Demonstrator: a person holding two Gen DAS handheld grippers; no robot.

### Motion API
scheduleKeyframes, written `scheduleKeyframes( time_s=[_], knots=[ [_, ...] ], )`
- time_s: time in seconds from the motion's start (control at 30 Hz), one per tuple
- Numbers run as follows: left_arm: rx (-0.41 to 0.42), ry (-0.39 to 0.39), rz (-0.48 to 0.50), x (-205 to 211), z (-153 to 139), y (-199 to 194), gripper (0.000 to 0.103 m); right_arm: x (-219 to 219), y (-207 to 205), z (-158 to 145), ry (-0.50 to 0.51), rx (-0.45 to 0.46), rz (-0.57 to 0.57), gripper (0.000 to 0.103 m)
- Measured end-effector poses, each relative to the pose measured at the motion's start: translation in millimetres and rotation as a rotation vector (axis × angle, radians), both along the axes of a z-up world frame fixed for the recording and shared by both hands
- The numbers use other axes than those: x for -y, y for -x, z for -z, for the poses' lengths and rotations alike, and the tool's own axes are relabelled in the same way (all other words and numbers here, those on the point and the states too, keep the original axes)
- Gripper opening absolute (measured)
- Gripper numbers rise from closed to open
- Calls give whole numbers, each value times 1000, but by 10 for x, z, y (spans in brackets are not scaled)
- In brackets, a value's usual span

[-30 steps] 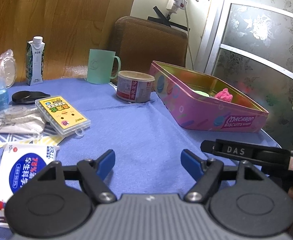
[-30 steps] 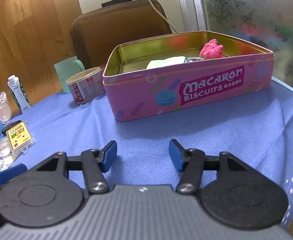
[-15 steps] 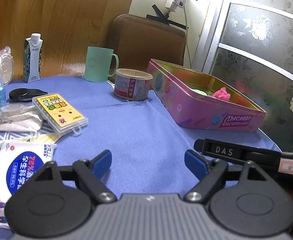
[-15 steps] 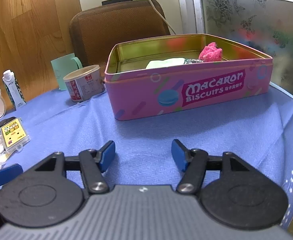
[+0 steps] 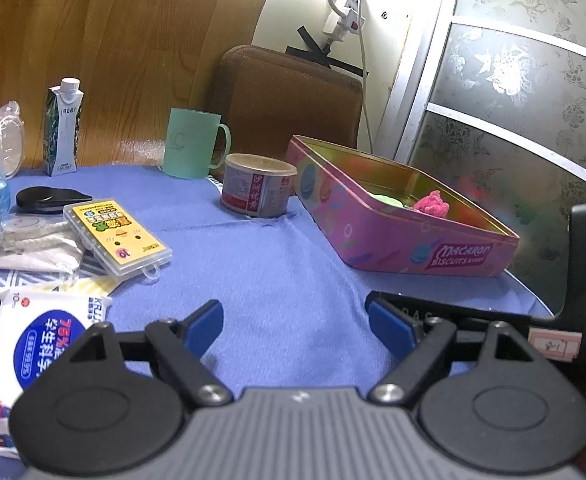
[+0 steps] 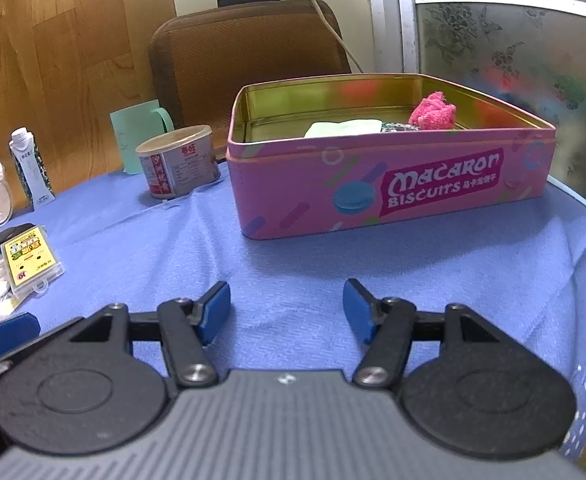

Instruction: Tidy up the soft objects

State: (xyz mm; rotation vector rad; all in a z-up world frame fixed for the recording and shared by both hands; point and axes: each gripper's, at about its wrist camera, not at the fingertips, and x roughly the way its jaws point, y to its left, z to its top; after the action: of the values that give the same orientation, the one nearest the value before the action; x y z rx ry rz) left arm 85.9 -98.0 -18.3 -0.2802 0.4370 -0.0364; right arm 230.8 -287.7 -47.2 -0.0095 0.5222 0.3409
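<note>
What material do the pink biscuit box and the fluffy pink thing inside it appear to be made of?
The pink biscuit box looks like thin metal, probably tin: its gold inner walls shine and mirror colours. The fluffy pink thing seems to be soft plush or terry fabric, judging by its fuzzy, matte surface.

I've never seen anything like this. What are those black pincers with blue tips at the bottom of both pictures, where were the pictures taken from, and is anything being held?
There is no robot here: a person holds a two-finger gripper in each hand, and each carries a wide-angle camera looking forward along its fingers. One picture comes from the left gripper, the other from the right gripper. Both have just been opening, and nothing is between their blue pads, so nothing is held.

On the blue tablecloth stands an open pink biscuit tin holding a fluffy pink item and a pale green one. Beside it are a small can and a green mug; farther left a milk carton, a yellow card case and a wipes pack.
</note>
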Motion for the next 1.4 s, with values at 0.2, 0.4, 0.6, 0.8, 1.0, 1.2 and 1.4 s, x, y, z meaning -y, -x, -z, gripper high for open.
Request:
scheduleKeyframes(
  time_s=[0.2, 0.4, 0.6, 0.8, 1.0, 1.2, 1.4],
  knots=[
    [3, -2, 1, 3, 1, 2, 83, -3, -4, 4, -5, 1, -5, 66],
    [16, -5, -1, 7, -1, 16, 83, -10, -5, 3, -10, 2, -19, 66],
    [33, 12, -4, -13, -5, 41, 83, -16, -18, 4, -16, 1, -41, 66],
    [58, 7, -14, -8, -15, 69, 83, 3, -19, 4, -36, -2, -73, 66],
    [75, 19, -36, -40, -17, 96, 83, 15, -25, 4, -55, -6, -111, 66],
    [97, 45, -56, -91, -32, 150, 83, 0, -28, 1, -63, -9, -174, 66],
    [85, 8, -74, -87, -129, 265, 83, -7, -13, -10, -68, -10, -235, 65]
  ],
)
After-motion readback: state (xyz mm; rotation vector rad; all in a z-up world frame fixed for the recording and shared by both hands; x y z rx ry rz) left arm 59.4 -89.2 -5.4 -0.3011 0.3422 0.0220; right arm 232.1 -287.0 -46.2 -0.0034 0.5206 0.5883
